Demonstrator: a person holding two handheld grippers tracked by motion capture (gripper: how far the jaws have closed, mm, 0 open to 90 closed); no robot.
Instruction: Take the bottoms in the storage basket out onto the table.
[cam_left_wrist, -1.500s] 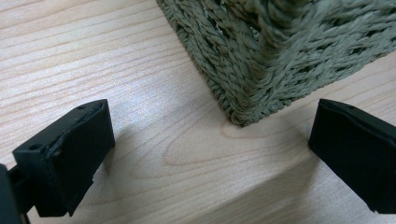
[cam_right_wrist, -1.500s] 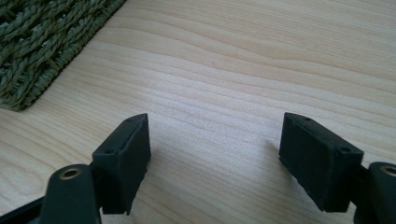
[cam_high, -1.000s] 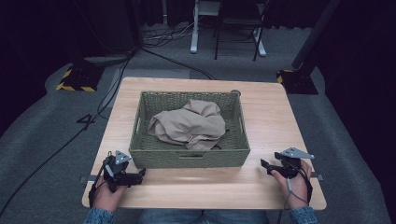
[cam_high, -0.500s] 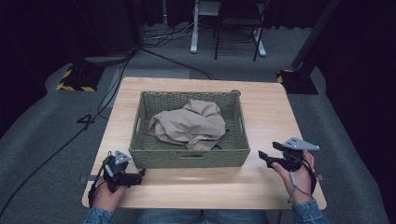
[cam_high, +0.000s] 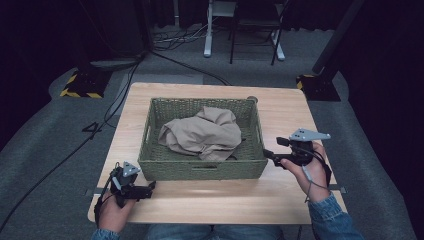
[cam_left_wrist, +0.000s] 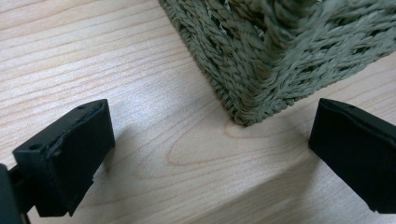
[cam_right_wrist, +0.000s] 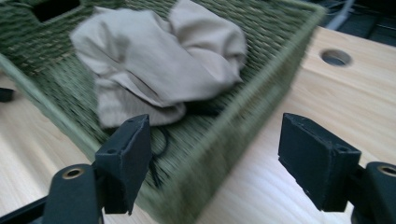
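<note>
With both sets of jaws wide and empty, the right gripper (cam_high: 272, 154), at the woven green rectangular basket's (cam_high: 202, 167) 3 o'clock side, should probably clear the rim before pinching the crumpled beige cloth (cam_high: 202, 134).

From my remote seat, the crumpled cloth (cam_high: 202, 134) hides the woven basket (cam_high: 200, 167) floor beneath it. The right gripper view is motion-blurred, a dark cord (cam_right_wrist: 161, 140) under the cloth indistinct. Forearms are cropped below.
</note>
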